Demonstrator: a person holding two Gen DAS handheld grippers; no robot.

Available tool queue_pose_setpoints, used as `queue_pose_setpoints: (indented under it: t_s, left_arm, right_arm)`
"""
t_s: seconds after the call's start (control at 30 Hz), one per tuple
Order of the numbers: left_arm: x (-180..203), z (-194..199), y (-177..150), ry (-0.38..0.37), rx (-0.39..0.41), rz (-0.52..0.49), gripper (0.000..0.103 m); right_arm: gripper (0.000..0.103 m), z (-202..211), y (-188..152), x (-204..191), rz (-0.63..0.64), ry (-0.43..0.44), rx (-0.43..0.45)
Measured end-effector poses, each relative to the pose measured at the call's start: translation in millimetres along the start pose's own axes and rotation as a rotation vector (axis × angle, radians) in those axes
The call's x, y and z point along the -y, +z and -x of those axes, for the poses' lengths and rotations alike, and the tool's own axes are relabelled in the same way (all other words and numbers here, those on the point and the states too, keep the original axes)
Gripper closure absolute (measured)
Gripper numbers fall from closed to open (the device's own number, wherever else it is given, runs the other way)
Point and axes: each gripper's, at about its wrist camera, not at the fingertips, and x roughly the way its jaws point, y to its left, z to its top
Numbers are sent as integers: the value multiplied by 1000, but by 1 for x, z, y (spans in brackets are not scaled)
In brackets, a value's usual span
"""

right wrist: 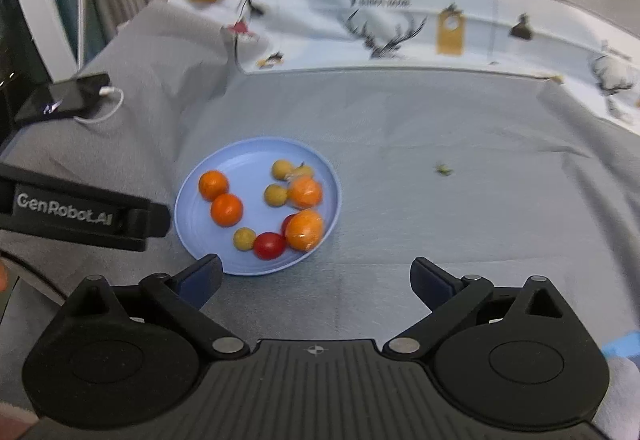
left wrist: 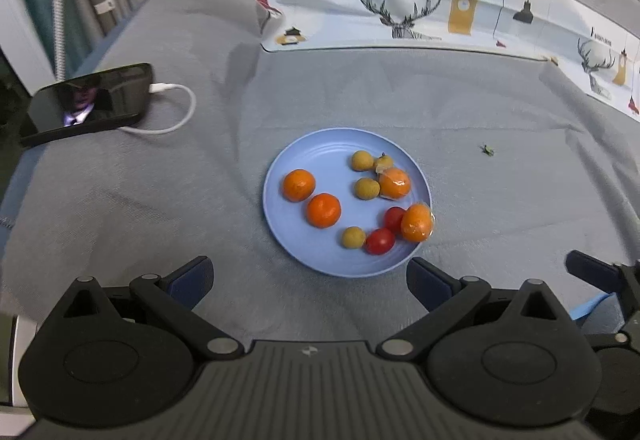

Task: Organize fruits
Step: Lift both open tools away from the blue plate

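- Two sets of tongs are seen above a tabletop covered in grey cloth (left wrist: 120,200), and both are held wide apart with nothing between the fingers.
- Left tongs (left wrist: 310,282) are positioned just short of the near rim of a blue plate (left wrist: 304,156); in the right wrist view the left tool appears as a black bar at the left edge, close to the plate's left rim but apart from it.
- Right tongs (right wrist: 316,280) are held nearer the plate's right side — the left fingertip (right wrist: 202,276) overlaps the near rim in that view, though contact cannot be told.
- All the fruit is gathered on the plate: two bare oranges (left wrist: 299,185) side by side on the left, two wrapped oranges (left wrist: 395,182) in clear film on the right, two cherry tomatoes (left wrist: 380,241) at the near right, and four small tan-yellow round fruits (left wrist: 367,188) spread among them.
- One wrapped orange (left wrist: 417,223) is seen resting against the plate's right rim, touching a tomato.
- A small green scrap (left wrist: 487,150) is seen on the cloth, well to the right of the plate.
- A black phone (left wrist: 86,102) with a white cable (left wrist: 176,108) plugged in is seen at the far left of the cloth.
- A printed white sheet (left wrist: 400,12) — deer heads, lamps and the words "Fashion home" — is laid along the far edge.
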Motion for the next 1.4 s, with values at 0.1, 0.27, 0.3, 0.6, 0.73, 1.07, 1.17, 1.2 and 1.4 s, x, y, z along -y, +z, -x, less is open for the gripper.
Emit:
queue_pose_setpoints:
  t_s: [0.1,0.27,0.3,0.6,0.73,1.07,1.17,1.2,1.4]
  left_arm:
    - [0,16,-9,13,15,2,0]
    - [0,35,-23,22,44,-4,0]
    - [1,38,-26,25,49,-7,0]
    - [3,47,-43,36,67,0,0]
    - [5,50,-47,46,76,-9,0]
    - [5,55,-49,60,102,-19,0]
    - [4,56,-49,54,105,-12,0]
    - [4,57,-50,52,107,-11,0]
    - [6,58,-51,72,123,-23,0]
  right_arm:
    - [2,16,-7,-1,-7,-12,33]
    - [1,35,-17,-5,7,-5,59]
    - [1,38,-18,-7,12,-3,64]
    - [1,56,-23,-12,48,-9,108]
    - [1,58,-26,-12,42,-18,101]
    - [1,64,-28,-15,65,-29,117]
    - [1,65,-28,-16,69,-34,120]
    - [1,65,-28,-15,70,-35,120]
    - [1,66,-29,-17,75,-41,120]
